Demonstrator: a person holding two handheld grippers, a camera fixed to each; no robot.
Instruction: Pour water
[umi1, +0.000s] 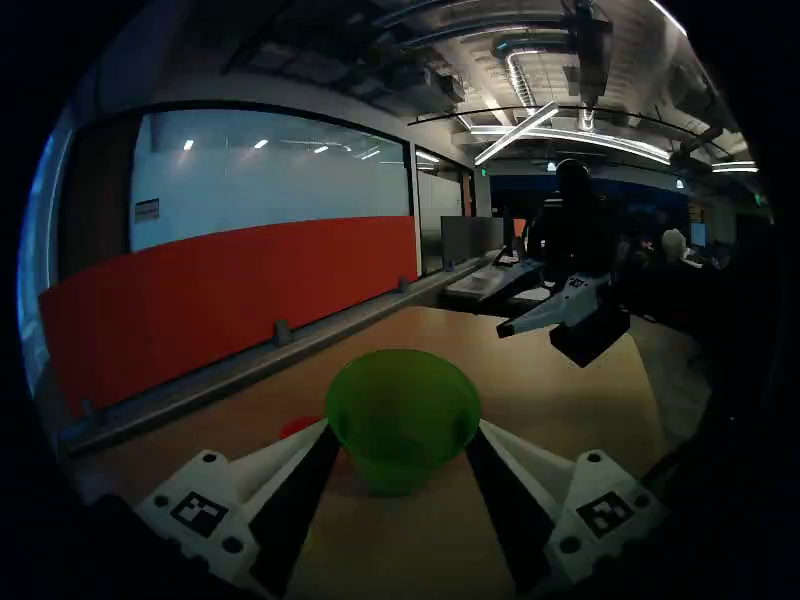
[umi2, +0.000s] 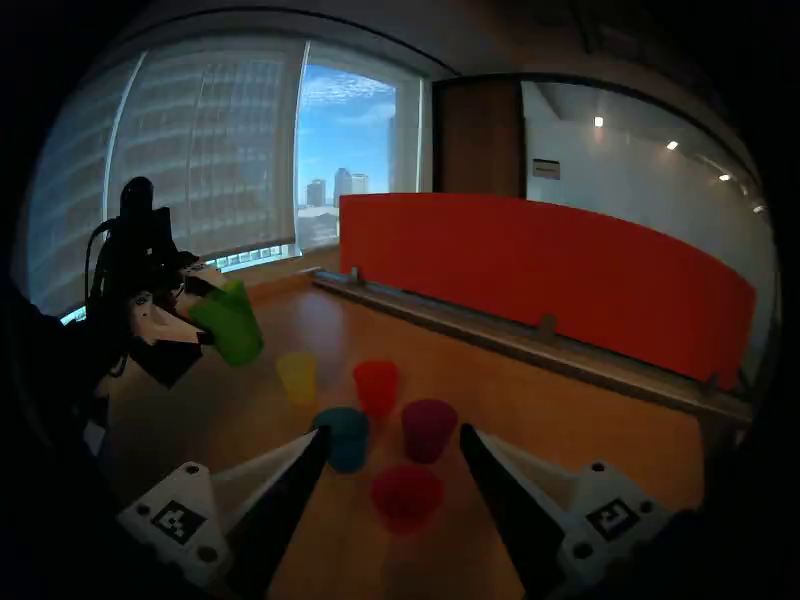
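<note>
Above the wooden table (umi2: 560, 420), the left gripper (umi1: 403, 432) has both fingers closed on the green cup (umi1: 403, 395), holding it raised and somewhat tilted, presumably ready to pour into 1 of 5 cups below: yellow cup (umi2: 297, 377), orange cup (umi2: 376, 385), teal cup (umi2: 347, 438), magenta cup (umi2: 428, 428), red cup (umi2: 406, 496). Whether it holds water I cannot tell. The right gripper (umi2: 393, 432) hangs wide open, empty, near them

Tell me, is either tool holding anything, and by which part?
The left gripper holds the green cup, jaws pressing its opposite sides below the rim. The right gripper is open, holding nothing.
</note>
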